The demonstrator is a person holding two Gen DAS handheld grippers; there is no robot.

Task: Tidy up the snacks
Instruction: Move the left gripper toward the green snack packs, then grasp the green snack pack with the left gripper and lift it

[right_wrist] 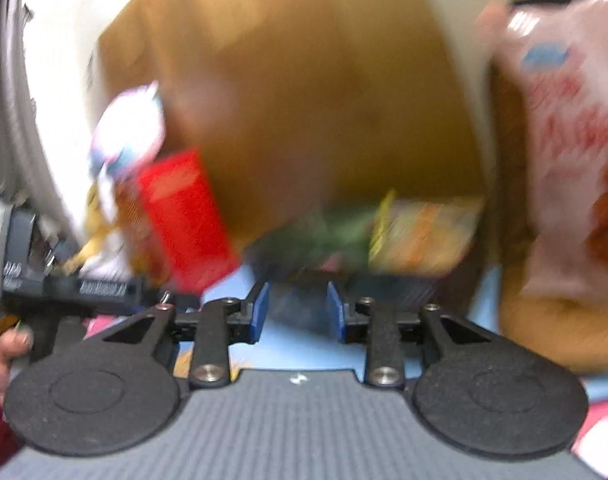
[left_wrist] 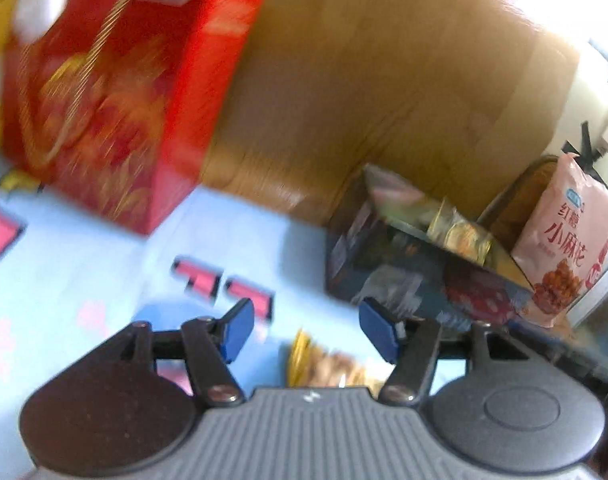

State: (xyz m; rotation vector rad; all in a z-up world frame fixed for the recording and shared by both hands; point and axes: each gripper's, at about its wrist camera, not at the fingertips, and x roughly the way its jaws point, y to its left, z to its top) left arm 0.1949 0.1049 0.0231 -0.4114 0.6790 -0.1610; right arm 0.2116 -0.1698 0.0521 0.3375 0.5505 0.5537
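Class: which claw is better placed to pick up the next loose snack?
Probably left: the left claw is open above a yellow snack packet on the blue tabletop. The right claw faces the box.

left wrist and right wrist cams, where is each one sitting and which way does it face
Left wrist: sits behind the left gripper, open and empty, facing the red box, dark open box and pink snack bag on the light blue surface.
Right wrist: sits behind the right gripper, open, close to the dark open box; a hand shows at left.
Shared: red box, pink snack bag, wooden panel.
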